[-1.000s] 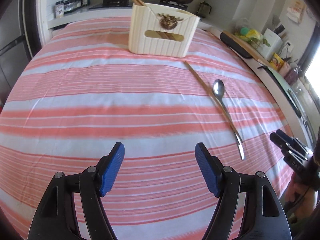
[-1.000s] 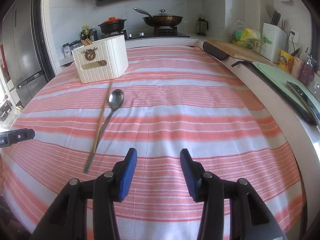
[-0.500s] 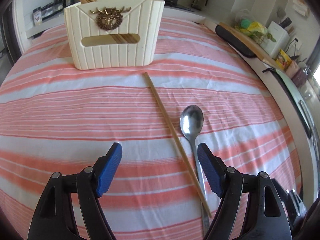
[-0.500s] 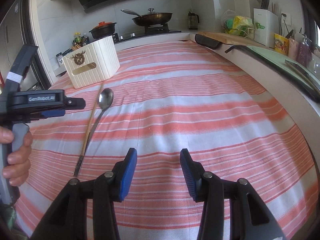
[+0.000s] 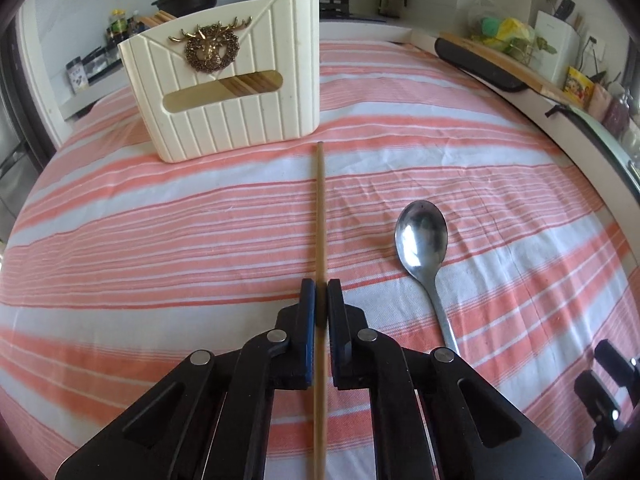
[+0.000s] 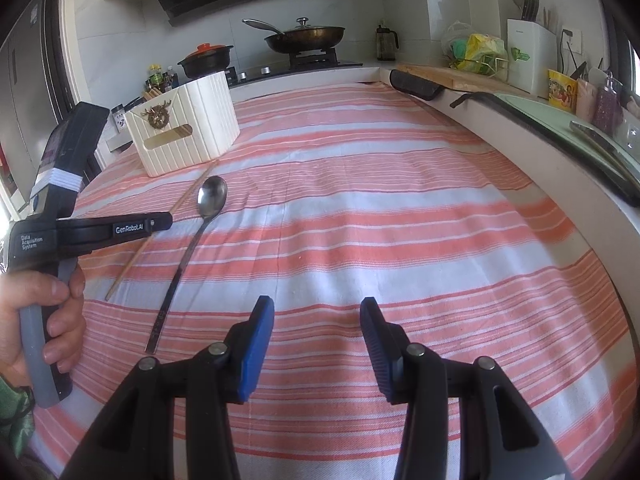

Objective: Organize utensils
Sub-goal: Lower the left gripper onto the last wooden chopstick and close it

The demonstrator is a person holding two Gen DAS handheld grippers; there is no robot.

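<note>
A single wooden chopstick (image 5: 320, 208) lies lengthwise on the striped cloth, and my left gripper (image 5: 321, 286) is shut on it partway along, both blue pads pressed to its sides. A metal spoon (image 5: 420, 236) lies just right of it, bowl toward the cream utensil holder (image 5: 228, 80), which has more chopsticks inside. In the right wrist view the left gripper (image 6: 160, 220), held by a hand (image 6: 44, 320), sits over the chopstick (image 6: 188, 195) beside the spoon (image 6: 211, 196) and holder (image 6: 188, 136). My right gripper (image 6: 317, 302) hovers open over bare cloth, nothing between its fingers.
The table's striped cloth (image 6: 400, 200) runs to a raised white counter edge (image 6: 560, 168) on the right. A black pad (image 6: 416, 86) and a cutting board (image 6: 452, 74) lie at the back right. A frying pan (image 6: 308, 36) and a pot (image 6: 206, 60) stand on the stove behind.
My left gripper moved in over the chopstick and spoon, lined up with the chopstick, then shut on it. The right gripper stayed where it was, still open.
</note>
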